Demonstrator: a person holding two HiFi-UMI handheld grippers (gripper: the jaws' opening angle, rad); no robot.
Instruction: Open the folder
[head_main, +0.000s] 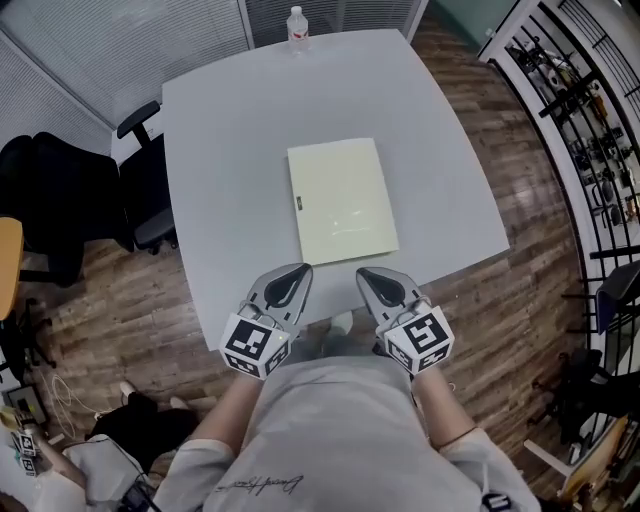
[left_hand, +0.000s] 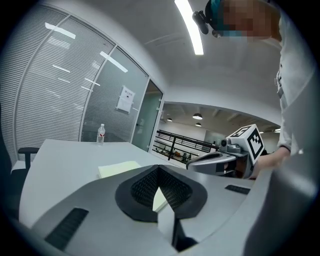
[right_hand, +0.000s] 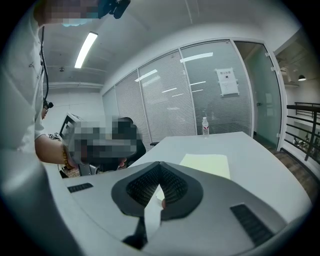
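The folder (head_main: 340, 200) lies shut and flat near the middle of the grey surface (head_main: 230, 130), its long sides running away from the person; it is pale yellow-green, with one small dark mark on its left edge, too small to read; what it holds cannot be seen.

At the far edge of the surface stands a clear bottle (head_main: 297, 27) with a white cap and a red-and-white label; the print on it cannot be made out, nor how full it is; it is well apart from the folder.

A paper notice (right_hand: 227, 81) hangs on the glass wall behind the bottle; lines of writing show on it, but none is legible. The person's light shirt (head_main: 330, 430) bears a line of dark script near the hem, also unreadable.

The left gripper (head_main: 298, 272) and the right gripper (head_main: 368, 276) hover side by side over the near edge of the surface, short of the folder and touching neither it nor each other; each carries a cube of black-and-white square markers at its rear. In each gripper view the jaws stand together, tips meeting, with nothing clamped between them; the folder shows beyond them on the surface.

A dark office chair (head_main: 150, 190) stands at the left side of the surface, on a wooden plank floor (head_main: 500, 320).
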